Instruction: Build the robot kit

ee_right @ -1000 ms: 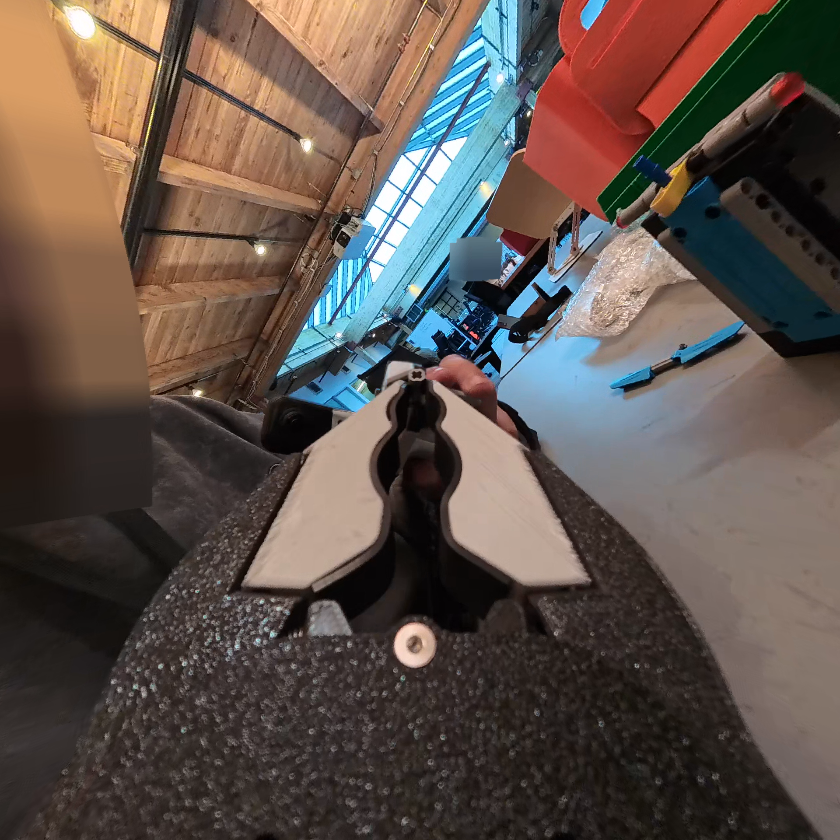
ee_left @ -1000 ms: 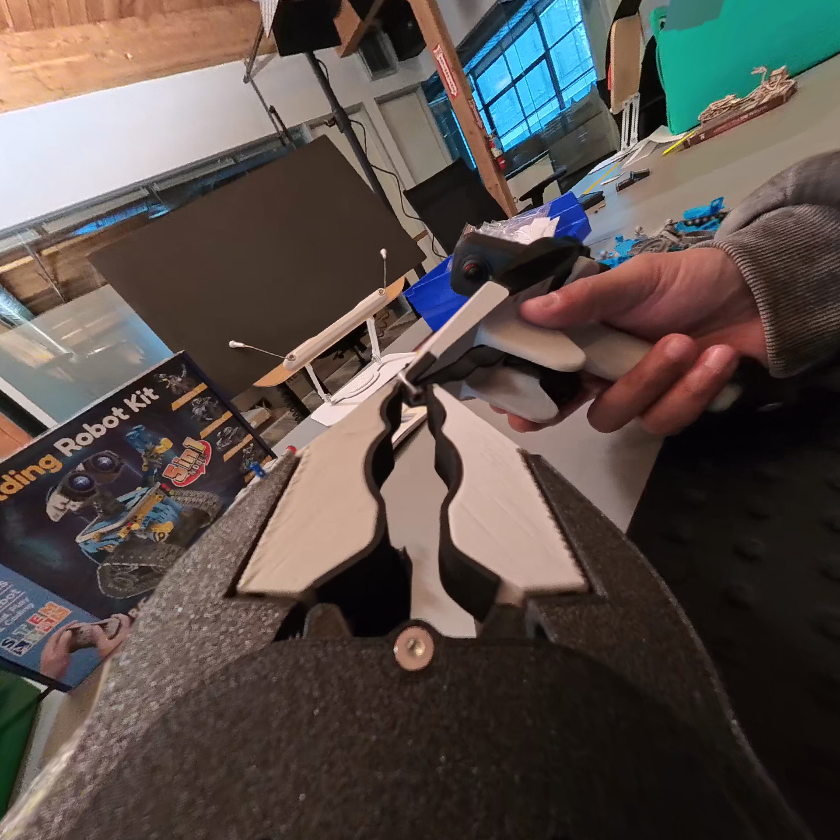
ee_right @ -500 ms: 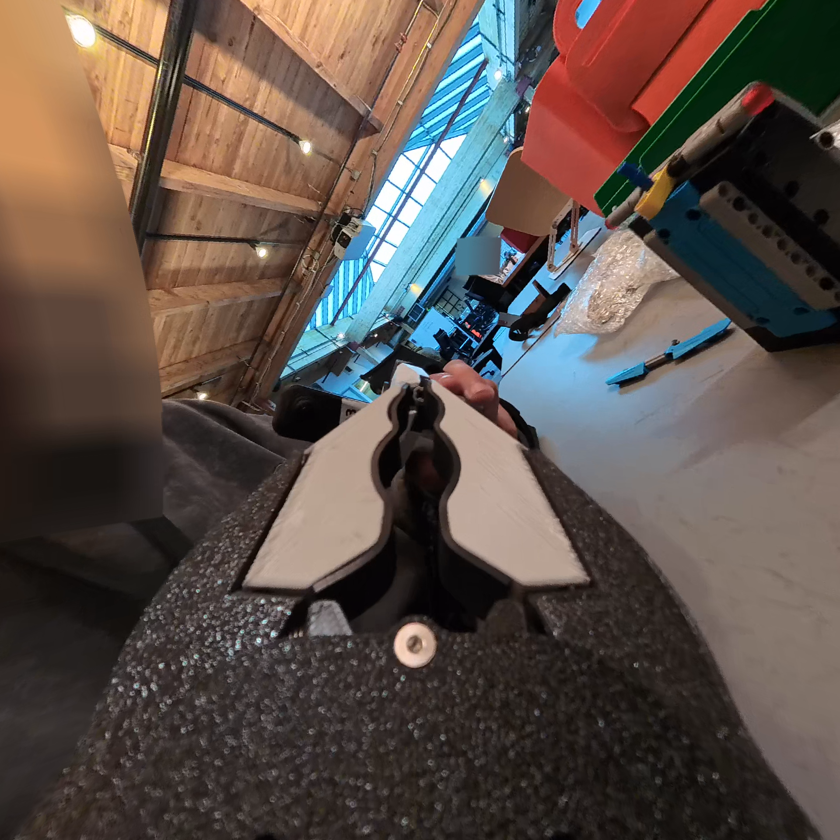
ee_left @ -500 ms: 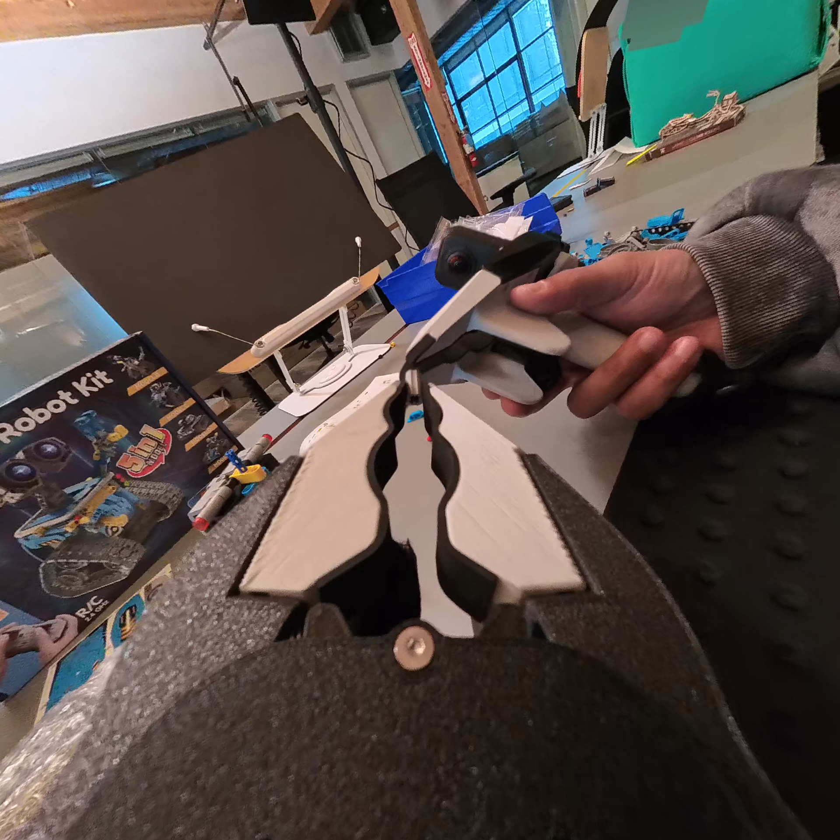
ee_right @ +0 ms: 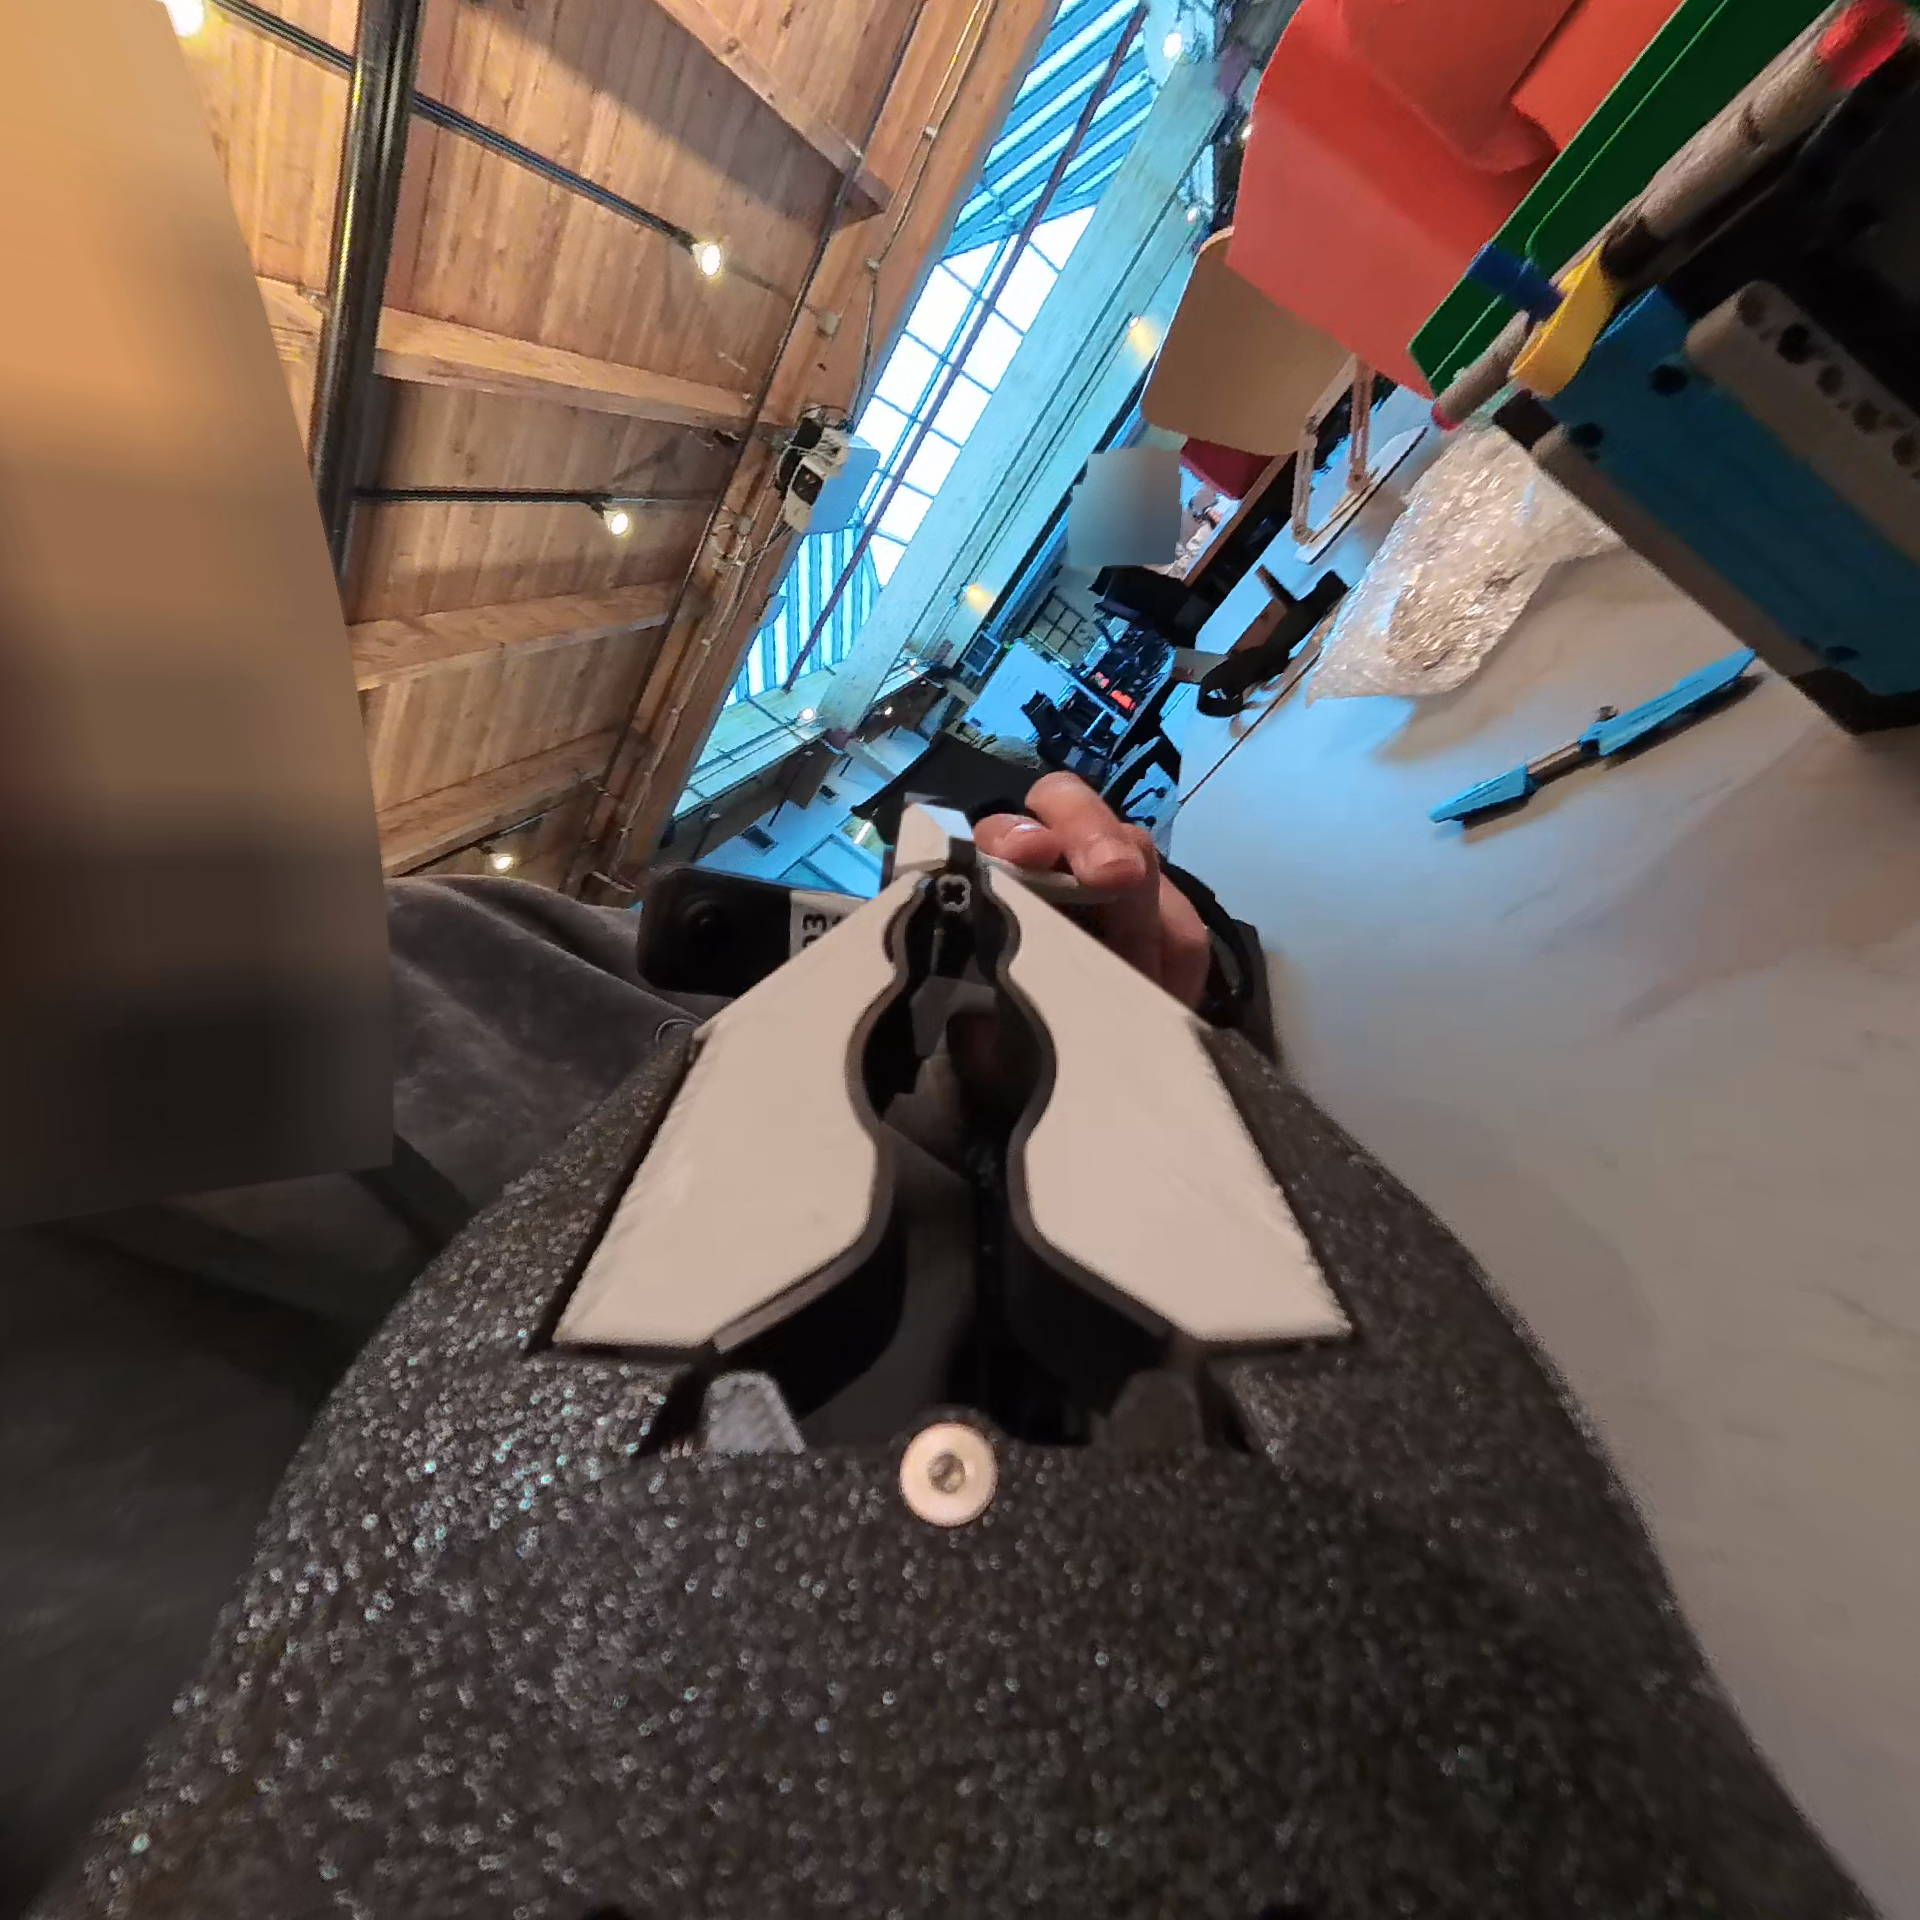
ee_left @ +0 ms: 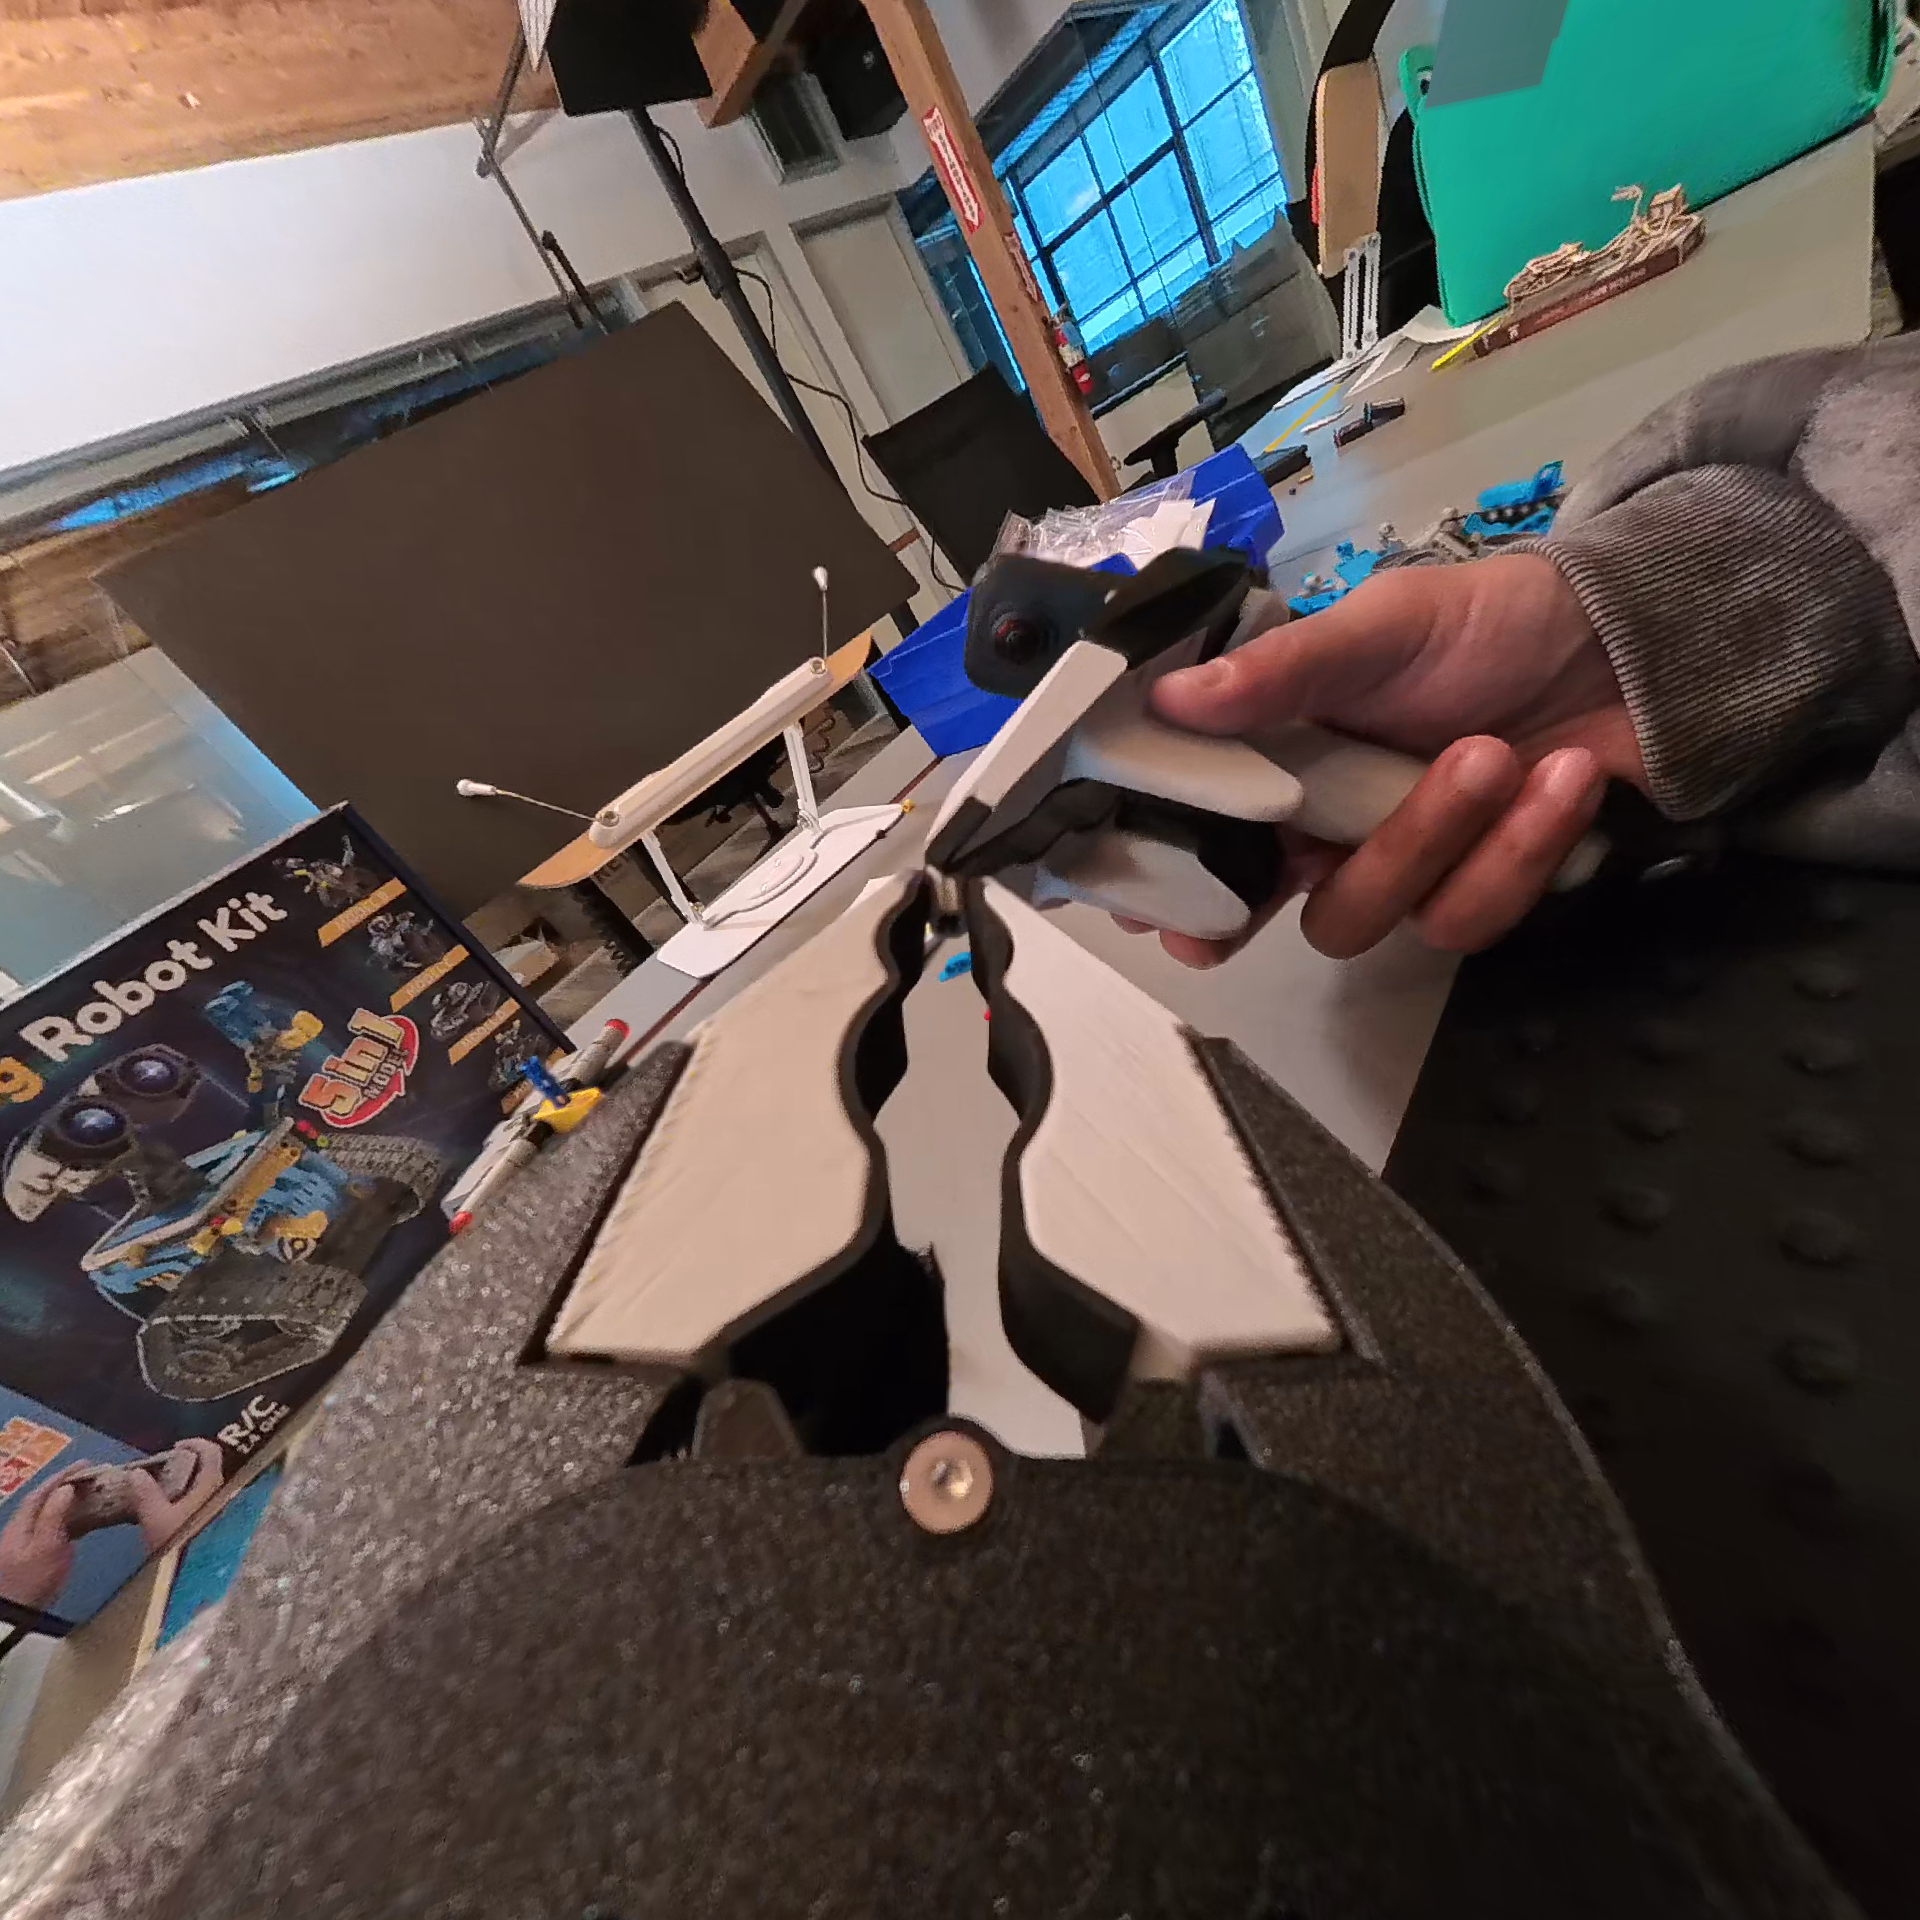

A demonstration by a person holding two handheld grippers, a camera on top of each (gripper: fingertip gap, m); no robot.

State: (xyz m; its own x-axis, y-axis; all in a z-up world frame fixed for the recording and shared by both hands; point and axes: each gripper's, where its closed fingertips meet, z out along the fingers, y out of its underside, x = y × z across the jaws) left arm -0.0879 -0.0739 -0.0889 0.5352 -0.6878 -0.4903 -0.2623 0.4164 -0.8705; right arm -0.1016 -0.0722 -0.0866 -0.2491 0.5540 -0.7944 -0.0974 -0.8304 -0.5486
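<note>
My two grippers meet tip to tip above a pale table. In the right wrist view my right gripper is shut on a small grey piece with a cross-shaped hole. The left gripper's white tip and a hand sit just behind it. In the left wrist view my left gripper is nearly closed on a small grey pin. The right gripper, held by a hand in a grey sleeve, touches that spot from the right.
A robot kit box, markers with a yellow piece, a white stand and a blue bin lie left and behind. A black dotted mat is on the right. A blue and grey block model, a blue rod and a plastic bag lie far right. The tips of both grippers are at nearly the same place.
Both grippers stay tip to tip and closed. The views sway a little: the kit box shifts in the left view, and the blue model slides toward the right edge of the right view.
</note>
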